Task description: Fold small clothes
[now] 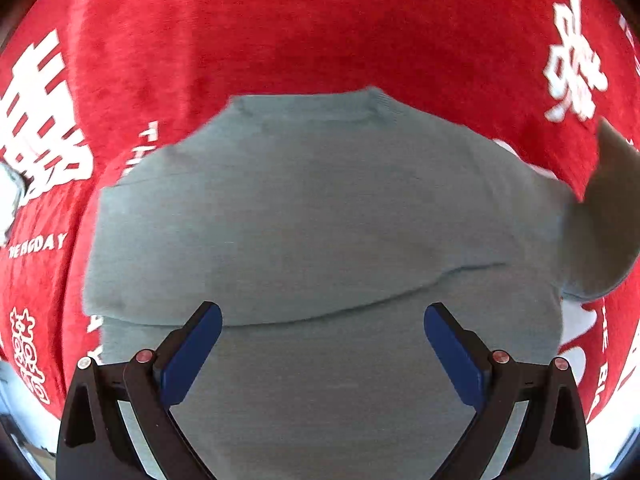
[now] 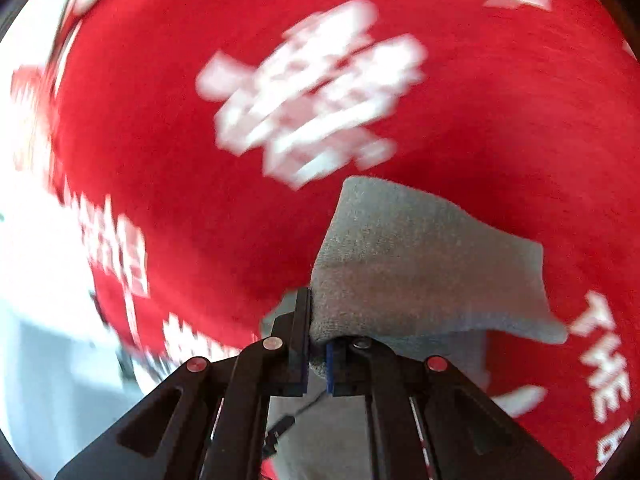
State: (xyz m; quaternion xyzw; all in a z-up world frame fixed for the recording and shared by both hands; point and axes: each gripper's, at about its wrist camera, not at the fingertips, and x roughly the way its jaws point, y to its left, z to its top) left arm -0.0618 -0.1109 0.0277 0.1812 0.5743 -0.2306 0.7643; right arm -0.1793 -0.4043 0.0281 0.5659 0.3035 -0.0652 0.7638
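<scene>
A small grey-green knit sweater (image 1: 320, 216) lies flat on a red blanket (image 1: 304, 32), collar at the far side. A fold runs across its lower body. My left gripper (image 1: 323, 320) hovers open and empty above the sweater's lower part. The right sleeve (image 1: 612, 216) is lifted at the right edge of the left wrist view. In the right wrist view my right gripper (image 2: 317, 336) is shut on that grey sleeve (image 2: 420, 268), which it holds up off the red blanket (image 2: 192, 184). That view is blurred by motion.
The red blanket has white characters and lettering (image 1: 44, 128) printed on it and covers the surface around the sweater. A bright white area (image 2: 36, 288) lies beyond the blanket's left edge in the right wrist view.
</scene>
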